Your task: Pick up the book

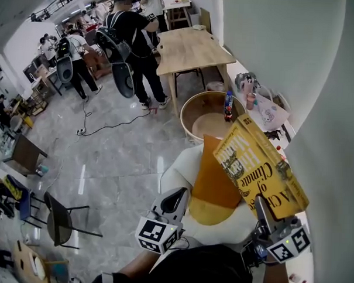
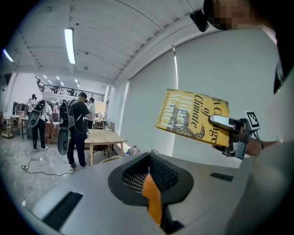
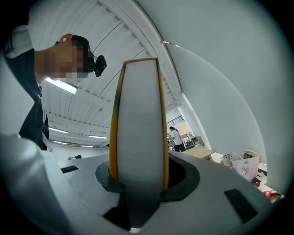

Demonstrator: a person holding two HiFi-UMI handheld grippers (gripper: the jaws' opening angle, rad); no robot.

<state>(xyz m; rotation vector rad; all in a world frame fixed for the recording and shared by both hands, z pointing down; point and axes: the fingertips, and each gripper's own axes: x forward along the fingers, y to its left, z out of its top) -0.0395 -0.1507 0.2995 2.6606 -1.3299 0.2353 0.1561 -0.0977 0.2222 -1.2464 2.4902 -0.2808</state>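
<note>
A yellow book [image 1: 261,165] with dark lettering on its cover is lifted into the air at the right, tilted. My right gripper [image 1: 262,209] is shut on its lower edge. In the right gripper view the white page block of the book [image 3: 138,124] stands upright between the jaws of the right gripper [image 3: 138,179]. The left gripper view shows the book [image 2: 193,117] held up in front of a pale wall. My left gripper [image 1: 177,198] hovers lower left of the book, apart from it. Its jaws are together with nothing between them, as the left gripper [image 2: 149,183] also appears in its own view.
An orange and yellow cushion [image 1: 213,183] lies on a white seat [image 1: 179,167] under the book. A round wooden tub [image 1: 196,106] and a wooden table [image 1: 190,47] stand beyond. People [image 1: 132,36] stand at the back. A dark chair [image 1: 59,218] is lower left. A white wall [image 1: 275,48] is close on the right.
</note>
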